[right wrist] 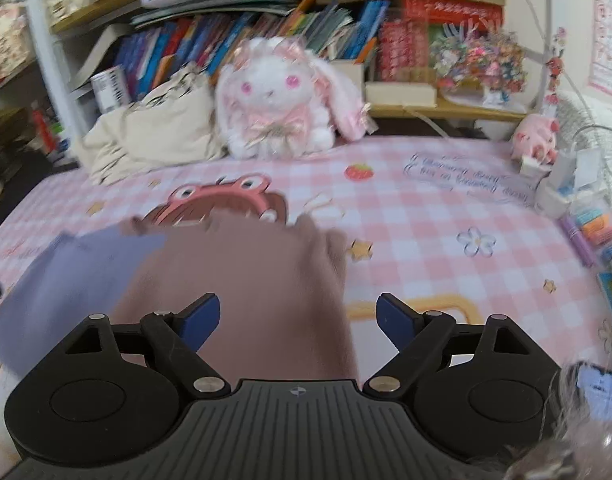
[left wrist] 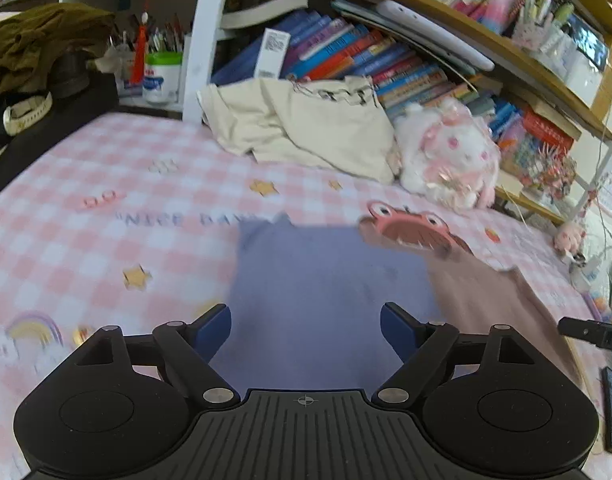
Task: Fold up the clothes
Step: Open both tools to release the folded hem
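Left gripper (left wrist: 305,332): wide apart, nothing held, hanging just above the blue cloth (left wrist: 326,280). Blue cloth straight ahead between the fingers, flat on the pink sheet (left wrist: 106,248), running away toward the far edge. A bit blurry, so folds hard to tell.

Right gripper (right wrist: 298,320): wide apart too, nothing pinched. Brown cloth (right wrist: 258,280) under the left finger and the gap, long way pointing forward. Under the right finger only bare sheet. Blue cloth off to the left of the brown one, touching or overlapping it; cannot tell which on top.

So: left nearer the blue, right nearer the brown. Probably a fold just laid down, or a fresh grab coming. For a next grab, likely a reach forward to the far edge, pinch, then pull back.

Farther off: frog picture (right wrist: 226,196) at the brown cloth's far end. Then cream cloth (left wrist: 306,128) in a heap, not yet folded. Bunny (right wrist: 278,96) beside it. Books (left wrist: 346,52) at the very back.
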Demonstrator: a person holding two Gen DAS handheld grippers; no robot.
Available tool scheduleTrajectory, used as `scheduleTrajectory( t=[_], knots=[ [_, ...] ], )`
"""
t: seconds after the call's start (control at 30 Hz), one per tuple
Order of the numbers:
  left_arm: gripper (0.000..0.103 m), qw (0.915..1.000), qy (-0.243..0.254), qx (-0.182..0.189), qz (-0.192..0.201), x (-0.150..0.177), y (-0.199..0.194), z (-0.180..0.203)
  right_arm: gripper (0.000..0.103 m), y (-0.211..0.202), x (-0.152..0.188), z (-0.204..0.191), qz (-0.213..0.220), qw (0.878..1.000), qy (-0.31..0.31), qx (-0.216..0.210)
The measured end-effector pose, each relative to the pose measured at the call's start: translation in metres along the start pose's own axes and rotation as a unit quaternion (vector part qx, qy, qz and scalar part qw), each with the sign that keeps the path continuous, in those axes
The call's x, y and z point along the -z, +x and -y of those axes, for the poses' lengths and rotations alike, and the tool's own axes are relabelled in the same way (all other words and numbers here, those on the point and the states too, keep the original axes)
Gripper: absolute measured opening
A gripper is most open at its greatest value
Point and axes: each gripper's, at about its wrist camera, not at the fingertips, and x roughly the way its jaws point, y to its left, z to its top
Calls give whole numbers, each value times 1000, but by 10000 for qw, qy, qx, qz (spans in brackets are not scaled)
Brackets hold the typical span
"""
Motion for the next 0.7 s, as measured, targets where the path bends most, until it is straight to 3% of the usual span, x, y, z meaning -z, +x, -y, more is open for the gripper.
scheduleTrajectory(
  t=[0.43,0.7],
  knots=[
    [88,9991,-66,-408,-132,53,-21,66,87,-18,31,16,-418,9931,-764,-785],
    [95,9974,15,-617,-366,77,-26,92,87,-21,45,23,-601,9860,-1061,-1135]
  ],
)
